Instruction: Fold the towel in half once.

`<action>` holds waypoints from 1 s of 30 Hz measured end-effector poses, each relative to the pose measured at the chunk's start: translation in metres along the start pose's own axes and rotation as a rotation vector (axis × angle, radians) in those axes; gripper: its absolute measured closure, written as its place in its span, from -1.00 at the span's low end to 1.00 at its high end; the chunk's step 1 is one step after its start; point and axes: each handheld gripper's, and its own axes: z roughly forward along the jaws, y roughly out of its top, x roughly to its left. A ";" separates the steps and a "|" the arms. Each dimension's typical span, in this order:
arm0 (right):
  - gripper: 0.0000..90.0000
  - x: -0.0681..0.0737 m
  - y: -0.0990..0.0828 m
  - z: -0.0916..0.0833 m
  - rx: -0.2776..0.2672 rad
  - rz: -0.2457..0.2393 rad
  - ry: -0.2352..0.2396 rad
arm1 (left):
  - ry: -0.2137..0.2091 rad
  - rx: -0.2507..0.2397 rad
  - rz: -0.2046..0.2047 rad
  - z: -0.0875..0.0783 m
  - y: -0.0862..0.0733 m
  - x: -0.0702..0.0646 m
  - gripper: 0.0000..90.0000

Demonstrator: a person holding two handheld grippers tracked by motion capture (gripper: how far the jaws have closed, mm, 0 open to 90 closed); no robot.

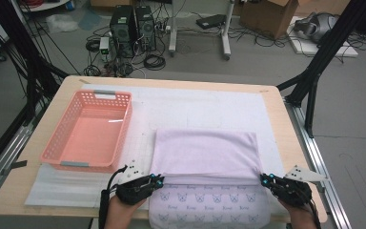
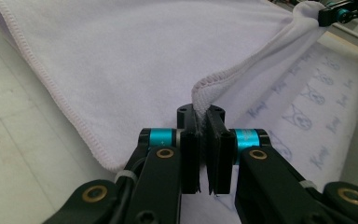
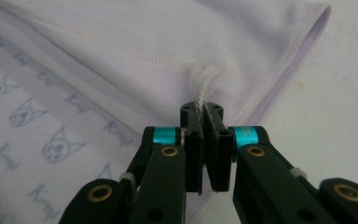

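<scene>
A pale lilac towel (image 1: 205,152) lies folded on the table's white mat, its plain side up; a strip printed with blue cat faces (image 1: 209,202) shows along the near edge. My left gripper (image 1: 158,182) is shut on the folded layer's near left corner, and in the left gripper view (image 2: 204,116) the hem (image 2: 205,88) is pinched between the pads. At the near right corner my right gripper (image 1: 264,180) is shut on the stitched edge (image 3: 201,91), seen pinched in the right gripper view (image 3: 200,112). The far gripper (image 2: 342,14) holds the other corner.
A salmon plastic basket (image 1: 89,131) stands with nothing in it on the left of the table. The wooden table edge (image 1: 171,80) runs behind the white mat (image 1: 205,107). Beyond it lie computer towers, cables and a cardboard box on the floor.
</scene>
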 end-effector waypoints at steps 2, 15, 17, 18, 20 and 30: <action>0.94 0.003 -0.004 -0.005 -0.002 0.000 0.003 | 0.001 0.001 0.002 -0.004 -0.003 -0.005 0.89; 0.94 0.029 -0.029 -0.035 0.017 -0.015 0.018 | -0.044 -0.003 -0.019 -0.031 -0.023 -0.038 0.89; 0.94 0.033 -0.031 -0.039 0.028 -0.012 0.019 | -0.057 0.006 -0.023 -0.033 -0.026 -0.042 0.89; 0.94 0.034 -0.032 -0.040 0.025 -0.007 0.019 | -0.070 0.013 -0.026 -0.035 -0.027 -0.044 0.88; 0.94 0.035 -0.033 -0.047 0.021 0.000 0.017 | -0.092 0.014 -0.026 -0.039 -0.028 -0.048 0.85; 0.46 0.030 -0.026 -0.058 -0.045 0.019 -0.004 | -0.073 -0.074 -0.022 -0.040 -0.015 -0.034 -0.02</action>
